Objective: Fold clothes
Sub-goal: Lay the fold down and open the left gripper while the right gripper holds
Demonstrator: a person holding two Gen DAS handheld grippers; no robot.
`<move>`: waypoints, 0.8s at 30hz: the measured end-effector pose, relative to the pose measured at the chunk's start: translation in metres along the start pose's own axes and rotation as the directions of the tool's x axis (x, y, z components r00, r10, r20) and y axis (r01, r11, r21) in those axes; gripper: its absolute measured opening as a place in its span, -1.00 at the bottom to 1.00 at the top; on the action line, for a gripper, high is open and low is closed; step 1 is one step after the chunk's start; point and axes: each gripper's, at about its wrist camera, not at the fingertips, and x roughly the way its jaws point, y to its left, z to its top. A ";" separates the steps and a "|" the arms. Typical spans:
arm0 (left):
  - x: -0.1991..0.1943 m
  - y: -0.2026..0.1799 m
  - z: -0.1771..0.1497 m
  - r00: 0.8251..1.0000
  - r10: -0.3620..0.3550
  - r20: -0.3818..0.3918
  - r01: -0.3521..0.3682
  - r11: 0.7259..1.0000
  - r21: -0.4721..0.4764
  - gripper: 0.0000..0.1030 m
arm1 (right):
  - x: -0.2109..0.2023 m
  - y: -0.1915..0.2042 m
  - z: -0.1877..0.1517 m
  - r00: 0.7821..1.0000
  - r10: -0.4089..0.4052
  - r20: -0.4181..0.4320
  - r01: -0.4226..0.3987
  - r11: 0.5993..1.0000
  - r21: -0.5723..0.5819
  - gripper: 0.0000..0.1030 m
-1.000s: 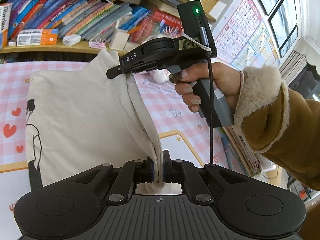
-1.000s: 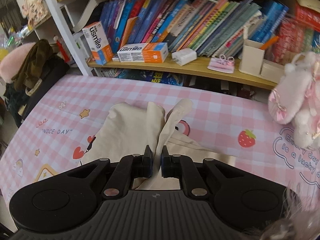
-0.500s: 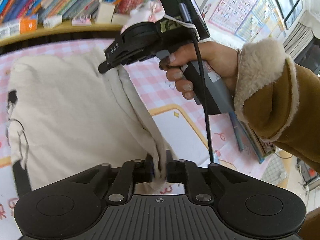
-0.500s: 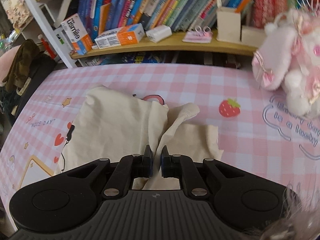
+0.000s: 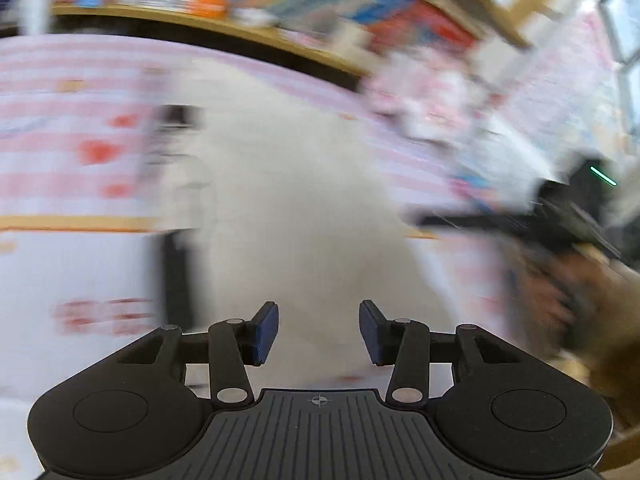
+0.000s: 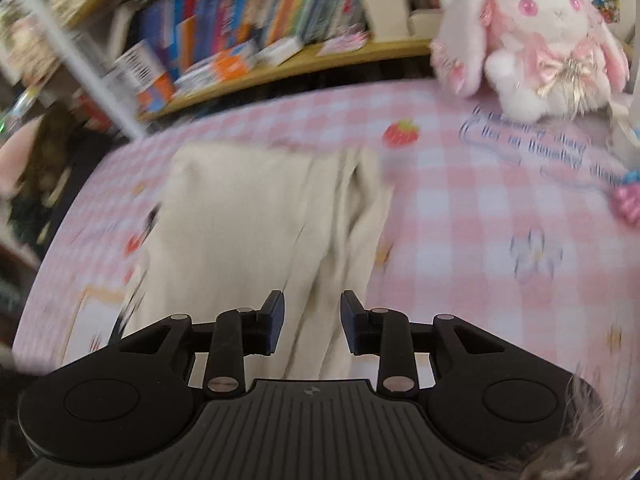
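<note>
A cream garment (image 5: 288, 200) lies flat on the pink checked tablecloth (image 5: 60, 152), folded over along its right side; both views are blurred by motion. My left gripper (image 5: 319, 330) hangs over the garment's near end, its jaws opening and the pads clear of the cloth. In the right wrist view the same cream garment (image 6: 248, 232) shows a long fold down its right edge. My right gripper (image 6: 312, 326) is above that fold, jaws opening, with cloth below the gap but not pinched. The right gripper (image 5: 520, 224) also shows as a dark blur at the right of the left wrist view.
A pink and white plush rabbit (image 6: 536, 36) sits at the far right of the pink checked tablecloth (image 6: 460, 200). A wooden bookshelf (image 6: 288, 60) with several books and boxes runs along the far side. A dark bundle of clothing (image 6: 44, 168) lies at the left.
Both grippers let go of the cream cloth and their jaws parted. The lifted edge has dropped flat onto the garment. Both views swung sideways and are now blurred.
</note>
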 end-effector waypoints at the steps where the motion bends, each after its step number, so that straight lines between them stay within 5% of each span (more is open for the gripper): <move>1: -0.003 0.006 -0.002 0.999 0.047 0.009 -0.047 0.999 0.001 -0.17 | -0.005 0.005 -0.011 1.000 0.011 -0.011 -0.011 1.000 -0.017 -0.43; 6: -0.006 0.025 -0.006 0.984 0.173 0.031 -0.172 0.985 -0.016 -0.14 | -0.015 0.027 -0.048 0.999 0.004 -0.037 -0.006 0.999 -0.035 -0.40; 10: 0.005 0.031 -0.009 0.979 0.205 0.019 -0.204 0.978 -0.040 -0.14 | -0.011 0.036 -0.063 0.998 -0.039 -0.047 0.038 0.999 -0.036 -0.42; 12: 0.009 0.029 -0.011 0.978 0.209 0.007 -0.208 0.977 -0.039 -0.14 | -0.006 0.037 -0.067 0.996 -0.068 -0.064 0.064 0.996 -0.054 -0.69; 15: 0.010 0.028 -0.015 0.978 0.211 0.003 -0.210 0.977 -0.038 -0.14 | -0.017 0.042 -0.065 0.998 -0.061 -0.033 0.060 0.997 -0.055 -0.80; 19: 0.011 0.029 -0.017 0.979 0.203 0.015 -0.202 0.978 -0.050 -0.15 | -0.018 0.037 -0.066 0.997 -0.080 -0.023 0.080 0.997 -0.009 -0.79; 24: 0.010 0.032 -0.016 0.981 0.192 0.010 -0.191 0.979 -0.071 -0.16 | -0.010 0.031 -0.072 0.993 -0.110 -0.031 0.111 0.994 0.027 -0.54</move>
